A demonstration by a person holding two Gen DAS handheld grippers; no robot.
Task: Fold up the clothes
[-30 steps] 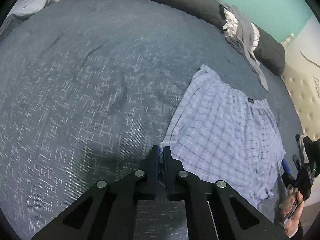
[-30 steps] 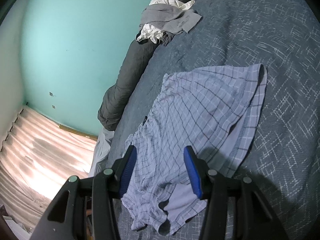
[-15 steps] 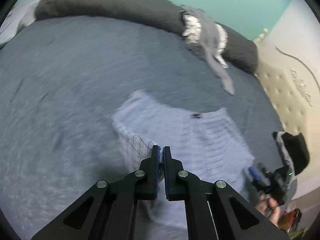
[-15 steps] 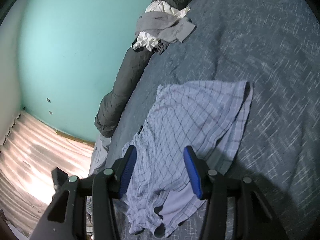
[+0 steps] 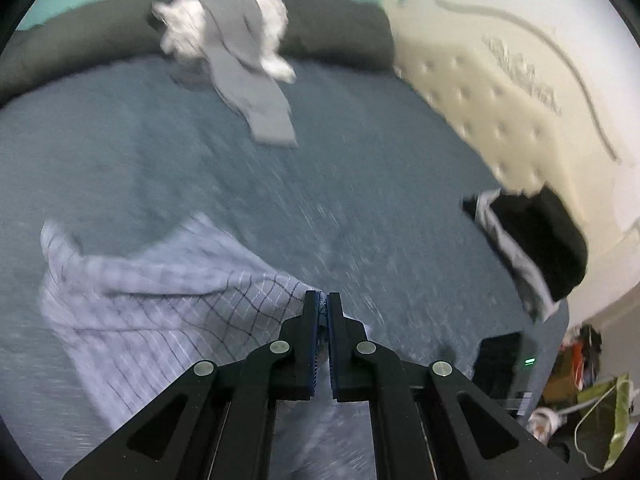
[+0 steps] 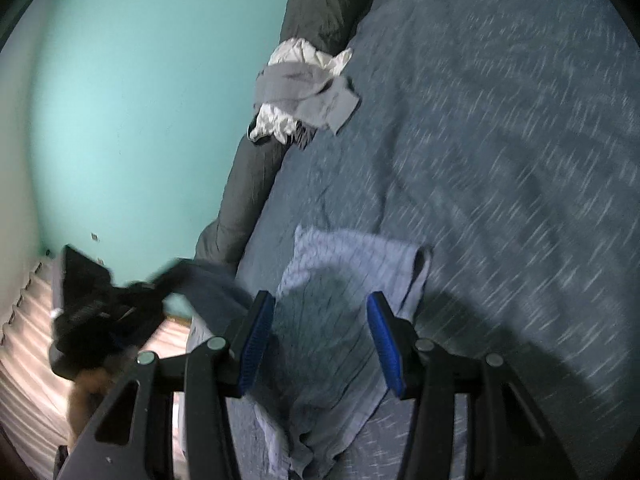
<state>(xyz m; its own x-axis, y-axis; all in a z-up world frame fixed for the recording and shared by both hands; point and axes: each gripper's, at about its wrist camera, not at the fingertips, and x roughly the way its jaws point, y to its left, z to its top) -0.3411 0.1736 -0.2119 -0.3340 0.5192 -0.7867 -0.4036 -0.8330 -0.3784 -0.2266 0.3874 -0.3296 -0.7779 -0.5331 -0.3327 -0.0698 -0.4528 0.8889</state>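
Note:
A pale plaid pair of shorts lies on the blue-grey bedspread, one edge lifted and folded over. My left gripper is shut on a corner of the plaid shorts, which trail off to its left. In the right wrist view the same plaid shorts lie doubled over under my right gripper, which is open above them with nothing between its blue pads. The left gripper and the hand holding it show blurred at the left of that view.
A heap of grey and white clothes rests on the dark bolster at the far edge of the bed. A black garment with white stripes lies near the cream tufted headboard. A teal wall stands behind.
My left gripper has swung to the right, carrying the corner of the plaid shorts across so the cloth folds over itself. The right gripper has stayed open above the shorts.

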